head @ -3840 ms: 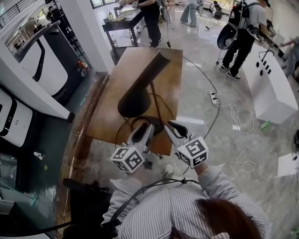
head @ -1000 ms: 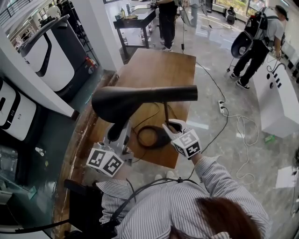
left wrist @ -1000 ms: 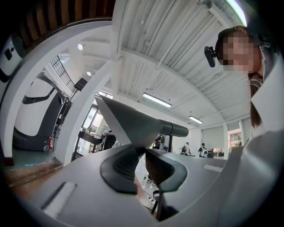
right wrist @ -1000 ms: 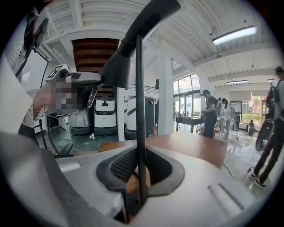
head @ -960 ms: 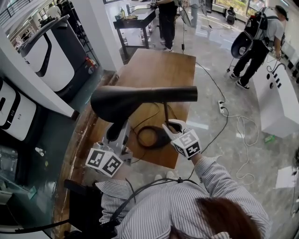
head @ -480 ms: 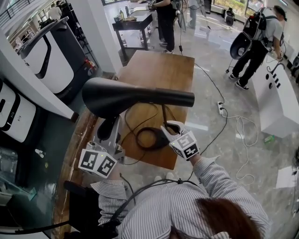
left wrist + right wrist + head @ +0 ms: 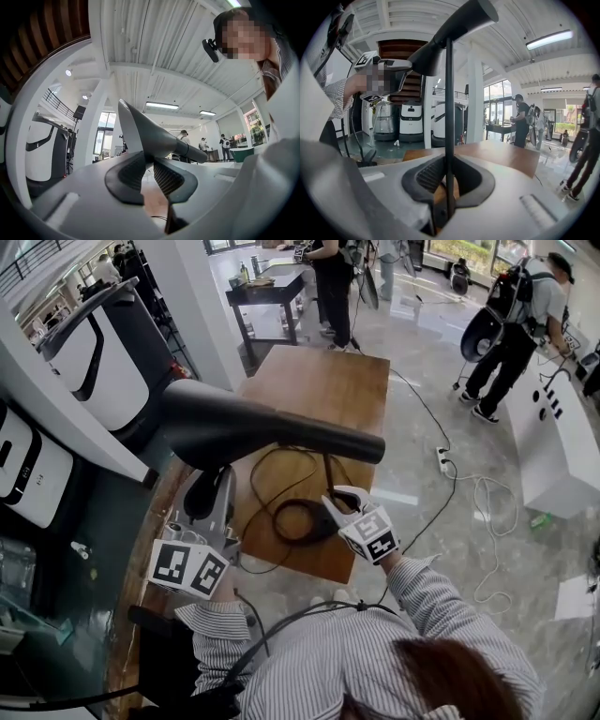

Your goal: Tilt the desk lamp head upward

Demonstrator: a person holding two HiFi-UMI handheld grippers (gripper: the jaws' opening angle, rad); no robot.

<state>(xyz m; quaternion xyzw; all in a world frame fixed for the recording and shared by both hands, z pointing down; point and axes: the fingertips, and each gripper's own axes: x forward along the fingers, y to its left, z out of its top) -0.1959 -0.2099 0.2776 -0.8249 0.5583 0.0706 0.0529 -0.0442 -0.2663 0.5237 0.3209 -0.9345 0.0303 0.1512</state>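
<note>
Left hand-held gripper [image 7: 149, 172] clamps the black conical lamp head [image 7: 253, 432], seemingly its rim; right hand-held gripper [image 7: 448, 180] pinches the thin black stem [image 7: 449, 93].

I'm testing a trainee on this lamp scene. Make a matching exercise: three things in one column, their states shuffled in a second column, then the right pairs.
Things
1. left gripper
2. right gripper
3. black cable

States
A. lying in loops on the table
B. shut on the edge of the lamp head
C. shut on the lamp pole

Pairs: 1-B, 2-C, 3-A
</note>
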